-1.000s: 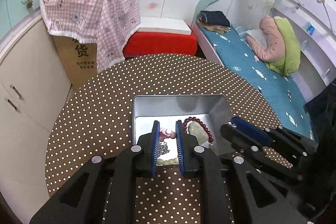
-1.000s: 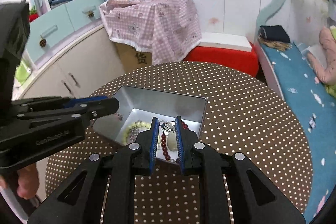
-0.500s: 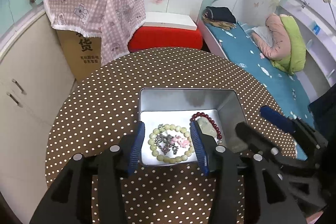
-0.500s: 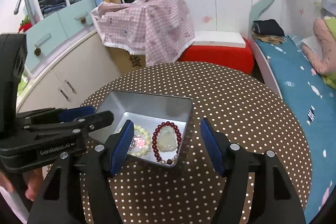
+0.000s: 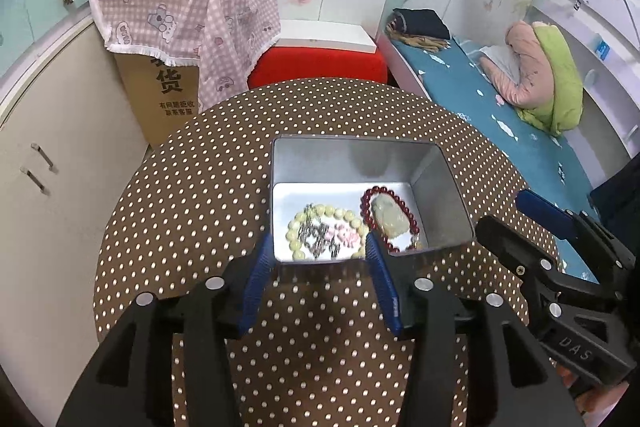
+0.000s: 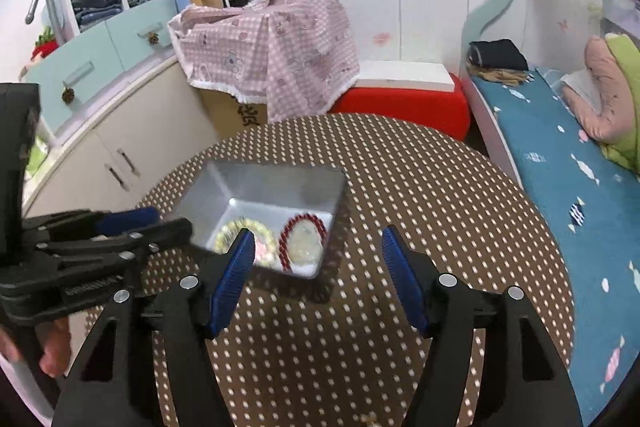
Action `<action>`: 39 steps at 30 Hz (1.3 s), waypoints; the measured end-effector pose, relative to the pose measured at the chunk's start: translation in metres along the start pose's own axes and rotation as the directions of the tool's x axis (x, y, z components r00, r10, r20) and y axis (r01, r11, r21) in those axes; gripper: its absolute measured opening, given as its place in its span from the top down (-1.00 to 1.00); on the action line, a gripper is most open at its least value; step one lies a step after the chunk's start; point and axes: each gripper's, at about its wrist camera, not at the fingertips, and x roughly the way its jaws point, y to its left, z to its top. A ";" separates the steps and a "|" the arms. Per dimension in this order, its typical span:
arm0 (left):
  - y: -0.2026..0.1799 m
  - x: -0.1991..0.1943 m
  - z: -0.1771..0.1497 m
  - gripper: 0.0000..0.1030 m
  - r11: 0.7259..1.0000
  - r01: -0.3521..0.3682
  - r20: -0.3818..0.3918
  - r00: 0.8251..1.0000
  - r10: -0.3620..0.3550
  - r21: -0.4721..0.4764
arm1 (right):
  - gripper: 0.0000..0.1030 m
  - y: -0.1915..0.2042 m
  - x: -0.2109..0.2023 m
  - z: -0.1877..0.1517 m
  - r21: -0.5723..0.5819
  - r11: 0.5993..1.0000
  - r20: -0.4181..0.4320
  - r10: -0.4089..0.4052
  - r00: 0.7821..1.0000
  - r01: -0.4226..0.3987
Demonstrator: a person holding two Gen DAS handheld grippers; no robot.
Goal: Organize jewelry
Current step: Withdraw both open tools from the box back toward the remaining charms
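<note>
A silver metal tin point(image 5: 352, 163) point(image 6: 256, 183) stands open on the brown polka-dot round table point(image 5: 192, 211). Inside lie a pale green bead bracelet point(image 5: 298, 223) point(image 6: 230, 229) around a silver chain with a pink charm point(image 5: 340, 233), and a dark red bead bracelet point(image 5: 412, 219) point(image 6: 302, 223) around a pale jade pendant point(image 5: 386, 215) point(image 6: 306, 247). My left gripper point(image 5: 320, 247) is open and empty, at the tin's near edge. My right gripper point(image 6: 318, 237) is open and empty, above the tin's near right corner. It also shows at the right of the left wrist view point(image 5: 516, 223).
Beyond the table stand a cardboard box under a pink checked cloth point(image 5: 188, 15), a red stool point(image 5: 316, 67) with a white board on it, a cream cabinet point(image 5: 44, 147) at left and a bed with a blue sheet point(image 5: 480, 99) at right.
Both grippers opened from nearly shut and drew back from inside the tin. The jewelry they hovered over stays lying in the tin.
</note>
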 end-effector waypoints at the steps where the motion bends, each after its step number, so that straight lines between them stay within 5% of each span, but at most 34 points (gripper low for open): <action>1: 0.000 -0.001 -0.005 0.05 1.000 -0.003 -0.005 1.000 0.003 -0.001 | -0.30 -0.002 -0.002 -0.006 0.003 1.000 -0.007 -0.006 1.000 0.006; 16: -0.004 -0.003 -0.072 0.04 1.000 -0.020 -0.096 0.995 0.019 -0.010 | -0.33 -0.041 -0.025 -0.086 0.087 0.993 -0.094 -0.067 0.993 0.075; 28: -0.045 -0.007 -0.110 -0.10 0.998 0.022 -0.129 0.992 -0.015 0.051 | -0.51 -0.070 -0.058 -0.136 0.145 0.981 -0.108 -0.116 0.987 0.131; 39: -0.081 -0.006 -0.144 -0.13 0.990 0.083 -0.177 0.982 -0.062 0.115 | -0.52 -0.056 -0.072 -0.179 0.105 0.991 -0.068 -0.080 0.995 0.087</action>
